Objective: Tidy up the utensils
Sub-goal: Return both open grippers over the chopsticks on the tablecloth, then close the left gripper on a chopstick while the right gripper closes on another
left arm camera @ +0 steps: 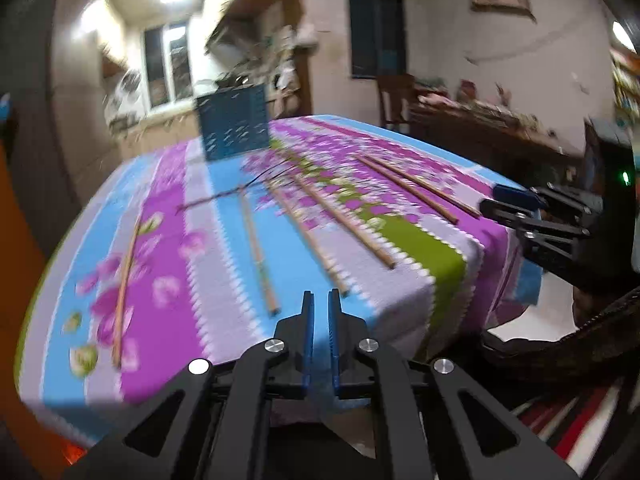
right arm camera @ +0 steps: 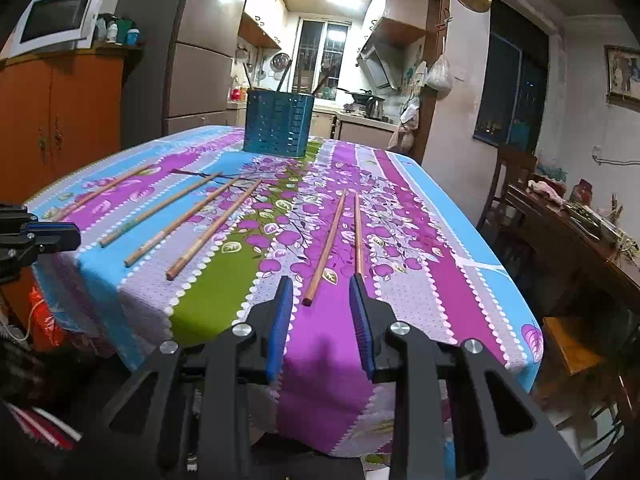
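Several wooden chopsticks lie apart on the flowered tablecloth (right arm camera: pixel 216 292), among them a close pair (right arm camera: pixel 326 248) on the right. A blue perforated utensil holder (right arm camera: pixel 278 124) stands at the table's far side with several sticks in it. My right gripper (right arm camera: pixel 320 284) hovers at the near table edge, open, and the near end of one chopstick of the pair lies between its fingers, untouched. My left gripper (left arm camera: pixel 320 296) is shut with nothing in it, just short of the near ends of two chopsticks (left arm camera: pixel 258 252). The holder (left arm camera: pixel 234 124) and the right gripper (left arm camera: pixel 508 200) show in the blurred left wrist view.
An orange cabinet (right arm camera: pixel 60 120) stands left of the table and a tall fridge (right arm camera: pixel 200 60) behind it. A wooden chair (right arm camera: pixel 516 176) and a cluttered side table (right arm camera: pixel 580 232) stand to the right. The cloth hangs over the near table edge (right arm camera: pixel 320 400).
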### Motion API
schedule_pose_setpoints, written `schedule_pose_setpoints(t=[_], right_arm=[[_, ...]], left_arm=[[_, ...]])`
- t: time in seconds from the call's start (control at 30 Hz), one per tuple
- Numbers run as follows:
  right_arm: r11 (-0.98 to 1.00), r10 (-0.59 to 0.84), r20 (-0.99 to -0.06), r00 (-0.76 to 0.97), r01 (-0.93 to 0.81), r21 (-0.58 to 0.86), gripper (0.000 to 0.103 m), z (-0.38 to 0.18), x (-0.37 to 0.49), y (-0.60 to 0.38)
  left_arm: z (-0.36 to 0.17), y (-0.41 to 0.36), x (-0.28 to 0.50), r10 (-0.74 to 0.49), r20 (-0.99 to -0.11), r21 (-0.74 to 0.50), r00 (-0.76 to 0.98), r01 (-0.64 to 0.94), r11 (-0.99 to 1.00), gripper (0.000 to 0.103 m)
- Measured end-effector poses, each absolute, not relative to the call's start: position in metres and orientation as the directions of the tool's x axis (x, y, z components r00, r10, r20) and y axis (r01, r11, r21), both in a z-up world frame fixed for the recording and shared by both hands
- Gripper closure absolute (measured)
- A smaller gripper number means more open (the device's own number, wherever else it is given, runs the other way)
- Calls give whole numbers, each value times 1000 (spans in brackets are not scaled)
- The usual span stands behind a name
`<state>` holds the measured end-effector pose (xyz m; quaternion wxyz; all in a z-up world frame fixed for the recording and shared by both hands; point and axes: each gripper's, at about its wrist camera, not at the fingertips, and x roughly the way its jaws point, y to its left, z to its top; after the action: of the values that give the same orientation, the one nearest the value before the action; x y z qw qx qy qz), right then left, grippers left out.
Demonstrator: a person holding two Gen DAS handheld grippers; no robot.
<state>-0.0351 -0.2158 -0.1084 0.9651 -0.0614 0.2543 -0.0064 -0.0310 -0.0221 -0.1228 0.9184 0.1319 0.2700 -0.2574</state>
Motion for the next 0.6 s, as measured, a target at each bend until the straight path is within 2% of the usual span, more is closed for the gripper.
schedule_pose_setpoints(t=[0.1, 0.23, 0.47, 0.6], right_arm=[[992, -52, -494, 868, -12, -126, 75, -115, -34, -213], [991, -56, -491, 870, -10, -131, 75, -119, -37, -212], [991, -62, -472, 880, -1, -134, 75, -122, -42, -212], [992, -63, -469, 881, 4, -127, 75, -124, -40, -213]], left_arm=[[-126, -41, -28, -397, -565, 132, 723, 554, 822, 94], [-141, -59, -21, -328, -568, 199, 755, 512, 835, 94], [-148, -58, -15, -280, -555, 186, 783, 445, 876, 93], [-149, -57, -12, -238, -539, 203, 808, 398, 895, 87]])
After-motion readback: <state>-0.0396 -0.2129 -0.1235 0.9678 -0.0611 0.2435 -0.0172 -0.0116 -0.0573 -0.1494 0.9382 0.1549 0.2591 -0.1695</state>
